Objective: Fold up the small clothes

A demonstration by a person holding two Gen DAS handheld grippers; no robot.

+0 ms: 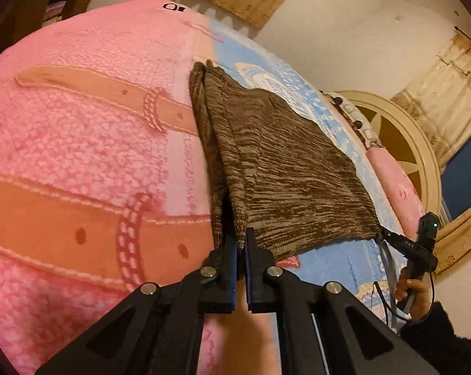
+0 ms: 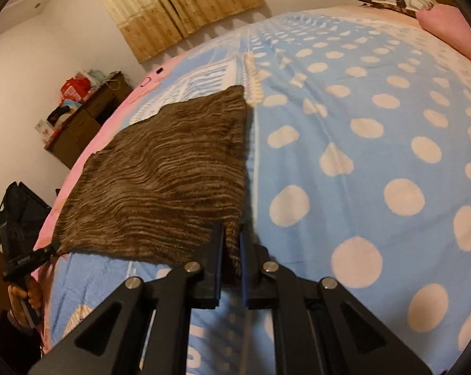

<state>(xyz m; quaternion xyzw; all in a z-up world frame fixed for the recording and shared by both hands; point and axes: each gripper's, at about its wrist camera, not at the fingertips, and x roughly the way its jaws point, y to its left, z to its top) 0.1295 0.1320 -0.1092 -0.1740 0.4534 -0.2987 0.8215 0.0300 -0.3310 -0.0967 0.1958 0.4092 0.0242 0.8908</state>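
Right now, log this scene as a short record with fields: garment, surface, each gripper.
garment: brown knit cloth, lying mostly flat, near edge lifted at both corners
surface: bed blanket, blue with white dots on one side, pink on the other
left gripper: shut on the cloth's near left corner
right gripper: shut on the cloth's near right corner
background: beige curtain on the wall

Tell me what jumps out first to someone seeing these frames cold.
The brown knit garment, lying mid-bed with its near edge lifted. The left gripper and right gripper are each shut on a near corner of it. Under it, the loud blanket: blue with white dots on the right gripper's side, pink with belt motifs on the left's.
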